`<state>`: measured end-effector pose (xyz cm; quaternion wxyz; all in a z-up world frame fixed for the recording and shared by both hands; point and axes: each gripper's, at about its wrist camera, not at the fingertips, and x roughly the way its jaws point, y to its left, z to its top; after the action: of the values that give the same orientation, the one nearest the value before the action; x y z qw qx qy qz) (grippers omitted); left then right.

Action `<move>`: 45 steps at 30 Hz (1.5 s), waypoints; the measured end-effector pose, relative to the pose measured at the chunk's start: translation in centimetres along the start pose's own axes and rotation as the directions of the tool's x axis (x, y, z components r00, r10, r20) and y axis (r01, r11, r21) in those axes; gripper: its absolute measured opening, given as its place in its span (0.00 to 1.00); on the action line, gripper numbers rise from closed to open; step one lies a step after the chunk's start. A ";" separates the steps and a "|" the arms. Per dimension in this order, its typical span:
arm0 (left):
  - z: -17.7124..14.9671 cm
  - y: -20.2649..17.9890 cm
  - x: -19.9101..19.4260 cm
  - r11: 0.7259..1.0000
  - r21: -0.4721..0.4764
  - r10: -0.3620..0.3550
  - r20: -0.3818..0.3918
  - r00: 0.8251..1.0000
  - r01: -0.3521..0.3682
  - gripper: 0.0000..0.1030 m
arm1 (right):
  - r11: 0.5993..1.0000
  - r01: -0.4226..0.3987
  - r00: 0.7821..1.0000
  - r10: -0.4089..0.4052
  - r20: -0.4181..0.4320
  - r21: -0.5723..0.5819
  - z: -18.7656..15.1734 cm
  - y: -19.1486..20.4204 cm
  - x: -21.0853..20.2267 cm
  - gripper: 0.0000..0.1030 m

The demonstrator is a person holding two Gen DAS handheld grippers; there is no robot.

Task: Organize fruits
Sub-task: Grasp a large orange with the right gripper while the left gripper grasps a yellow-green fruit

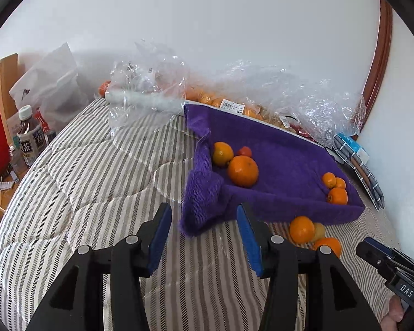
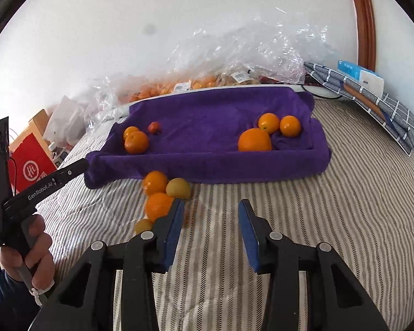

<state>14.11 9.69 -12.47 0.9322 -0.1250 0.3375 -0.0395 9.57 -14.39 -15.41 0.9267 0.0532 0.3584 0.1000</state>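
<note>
Fruit sorting stood about half done, judging by what lay where. On the striped bed a tray draped in a purple towel held two clusters of three. At the tray's nine o'clock end sat two oranges touching each other, with a small red fruit just beside them. At the three o'clock end a large orange lay with two smaller ones behind it, close together. That made six pieces already placed.

Four loose pieces remained on the bed at the tray's six o'clock side, outside its front wall: an orange, a yellowish fruit touching it, another orange nearer the camera, and a small yellow one partly hidden behind a finger of the right gripper. More bagged fruit sat beyond the tray at twelve o'clock under clear plastic; its count could not be told.

The right gripper's jaws stood moderately apart and held nothing, with bare bedspread between the pads; its left finger lay just beside the nearest loose orange. The left gripper also had its jaws partly open and empty, pointed at the towel's hanging corner. Both seemed poised for the next pick, probably among the four strays.
</note>
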 end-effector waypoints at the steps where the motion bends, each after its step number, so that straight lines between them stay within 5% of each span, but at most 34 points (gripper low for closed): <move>1: -0.1 0.1 0.0 1.000 -0.002 0.003 -0.006 1.000 -0.003 0.46 | 1.000 -0.021 1.000 0.021 -0.003 -0.005 0.0 0.3 0.1 0.41; 16: -0.1 1.0 1.7 0.998 -0.044 0.036 -0.071 0.997 -0.039 0.49 | 0.996 -0.077 0.991 0.081 -0.105 0.043 0.0 2.5 4.8 0.41; 23: -0.2 1.0 2.0 0.999 -0.048 0.016 -0.094 0.995 -0.021 0.49 | 0.994 -0.085 0.993 0.091 -0.069 0.074 0.0 1.5 4.0 0.38; 37: -3.5 -5.3 0.9 0.988 0.068 -0.124 -0.200 0.972 0.140 0.49 | 0.988 0.133 0.989 -0.137 0.049 0.075 -1.2 -7.8 -2.4 0.38; 45: -5.0 -10.1 1.7 0.975 0.133 -0.141 -0.247 0.959 0.178 0.49 | 0.984 0.143 0.987 -0.150 0.064 0.105 -2.3 -10.0 -4.0 0.39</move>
<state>12.30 -1.36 -14.59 0.8859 -0.0738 0.4308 -0.1551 6.61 -24.96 -16.16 0.9400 0.0766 0.3323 0.0117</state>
